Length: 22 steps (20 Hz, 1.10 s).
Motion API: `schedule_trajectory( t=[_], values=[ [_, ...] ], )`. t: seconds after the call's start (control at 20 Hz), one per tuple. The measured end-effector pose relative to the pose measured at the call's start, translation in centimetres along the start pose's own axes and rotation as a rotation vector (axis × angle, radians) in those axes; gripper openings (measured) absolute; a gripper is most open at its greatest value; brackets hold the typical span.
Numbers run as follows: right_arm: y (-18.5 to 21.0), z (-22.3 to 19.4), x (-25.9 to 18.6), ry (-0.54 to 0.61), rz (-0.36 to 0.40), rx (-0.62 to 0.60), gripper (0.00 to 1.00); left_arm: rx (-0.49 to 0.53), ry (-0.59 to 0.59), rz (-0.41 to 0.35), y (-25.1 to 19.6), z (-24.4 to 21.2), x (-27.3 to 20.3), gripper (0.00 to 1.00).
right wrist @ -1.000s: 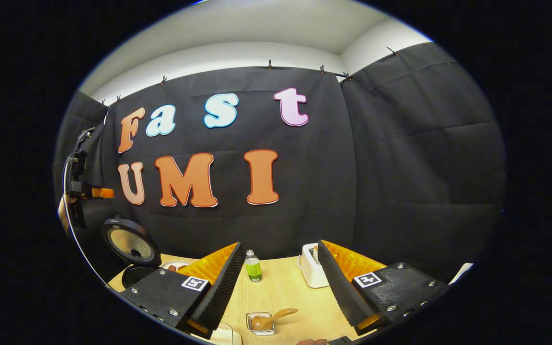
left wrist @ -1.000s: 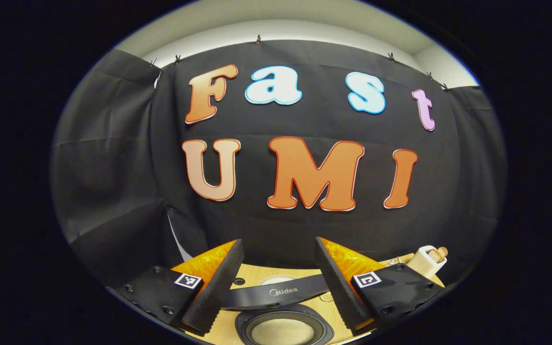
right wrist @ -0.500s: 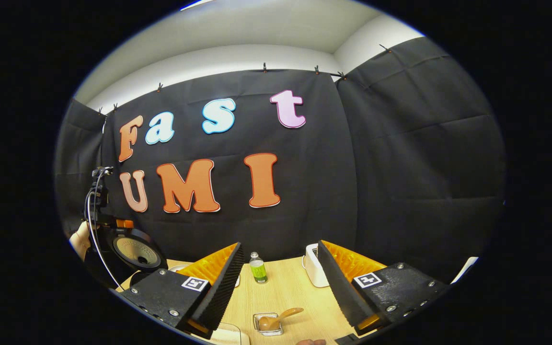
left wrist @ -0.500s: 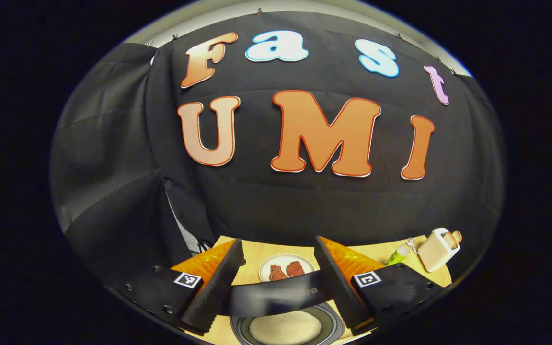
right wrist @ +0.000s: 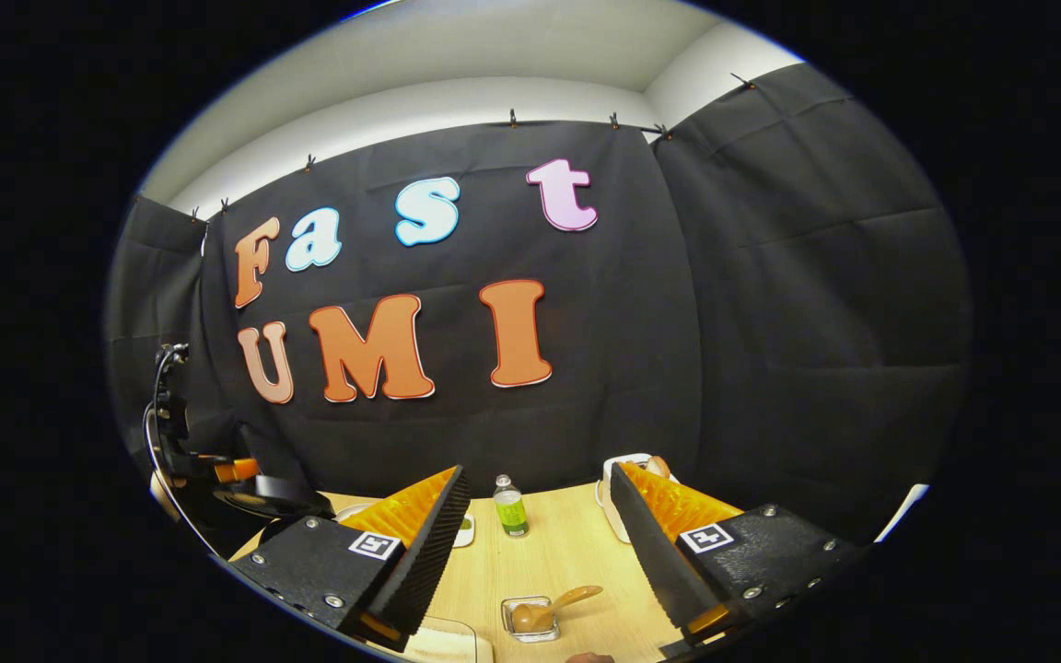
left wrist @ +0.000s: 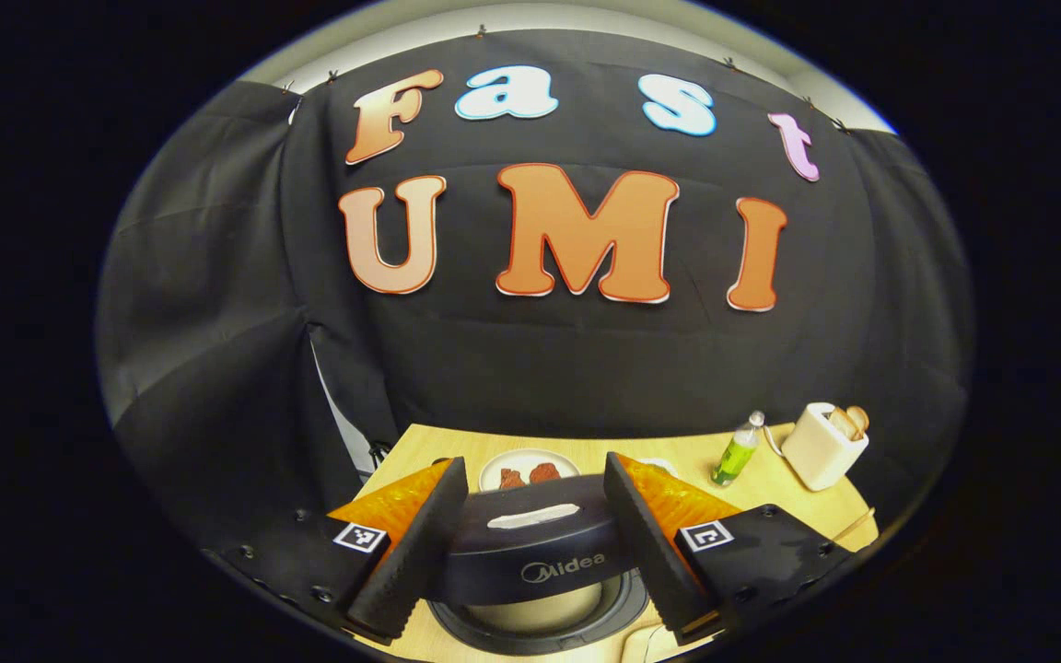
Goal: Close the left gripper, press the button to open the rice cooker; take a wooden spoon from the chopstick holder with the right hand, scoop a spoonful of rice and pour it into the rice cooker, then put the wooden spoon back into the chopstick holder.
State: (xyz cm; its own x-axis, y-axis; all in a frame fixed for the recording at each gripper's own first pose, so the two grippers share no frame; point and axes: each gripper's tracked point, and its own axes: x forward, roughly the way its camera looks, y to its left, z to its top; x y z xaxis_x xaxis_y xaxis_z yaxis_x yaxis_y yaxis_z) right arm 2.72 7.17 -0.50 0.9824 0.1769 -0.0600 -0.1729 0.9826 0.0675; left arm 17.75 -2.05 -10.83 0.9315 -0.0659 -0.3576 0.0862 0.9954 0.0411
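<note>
The rice cooker lid (left wrist: 530, 543), marked "Midea", sits half-lowered between the wide-open left gripper (left wrist: 530, 543). The right gripper (right wrist: 535, 552) gapes wide above a small dish (right wrist: 530, 615) holding the wooden spoon (right wrist: 560, 604).

Matt dark rice cooker lid (left wrist: 535, 543) (probably plastic); pale wood-grain table (right wrist: 558, 562), smooth.

— What does the left gripper (left wrist: 534, 461) look like?

— Two wedge-shaped fingers (left wrist: 411, 552) with ridged inner faces, each on a matte black plate (left wrist: 296, 562). Each plate carries a square black-and-white marker tag (left wrist: 360, 538), with small round screws (left wrist: 323, 596) along the edges outside the tag.

— And the right gripper (right wrist: 537, 470)?

— Same build, screws below its tags. The right gripper view also shows a thin black cable (right wrist: 151, 433) looping off the left gripper's body.
</note>
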Motion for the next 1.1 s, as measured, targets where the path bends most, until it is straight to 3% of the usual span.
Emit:
schedule_trajectory(
  t=[0.15,0.4,0.5,0.55,0.7,0.75,0.8,0.9,1.05,1.1],
  values=[
    [0.7,-0.5,0.1,0.011,0.02,-0.001,0.95,0.02,-0.005,0.007,-0.7,-2.8,-1.5,1.0],
    [1.4,-1.6,-0.4,0.035,0.034,-0.011,0.95,-0.083,0.045,-0.015,-1.3,-8.6,-2.5,1.0],
    [1.4,-2.4,-0.6,0.055,0.032,-0.007,0.95,-0.031,0.027,-0.012,-1.6,-9.9,-2.6,0.94],
    [1.4,-2.6,-0.8,0.063,0.034,-0.002,0.95,-0.014,0.016,-0.008,-1.8,-10.3,-2.6,0.99],
    [1.6,-3.7,-1.0,0.088,0.041,0.01,0.95,-0.037,0.019,-0.005,-1.7,-11.9,-2.7,0.99],
    [1.7,-4.1,-1.2,0.099,0.044,0.011,0.95,-0.028,0.018,-0.004,-1.8,-12.1,-2.7,0.94],
    [1.8,-4.3,-1.3,0.106,0.046,0.009,0.95,-0.014,0.008,-0.003,-1.9,-12.2,-2.8,1.0],
    [1.7,-4.8,-1.5,0.114,0.044,0.007,0.95,-0.011,0.001,0.002,-1.8,-12.7,-2.7,0.99],
    [1.4,-5.5,-1.9,0.13,0.042,0.017,0.95,0.004,0.064,0.021,-2.2,-15.6,-2.1,0.94],
    [1.4,-5.6,-2.0,0.134,0.04,0.021,0.95,0.015,0.08,0.031,-2.2,-16.1,-2.5,1.0]
  ],
)
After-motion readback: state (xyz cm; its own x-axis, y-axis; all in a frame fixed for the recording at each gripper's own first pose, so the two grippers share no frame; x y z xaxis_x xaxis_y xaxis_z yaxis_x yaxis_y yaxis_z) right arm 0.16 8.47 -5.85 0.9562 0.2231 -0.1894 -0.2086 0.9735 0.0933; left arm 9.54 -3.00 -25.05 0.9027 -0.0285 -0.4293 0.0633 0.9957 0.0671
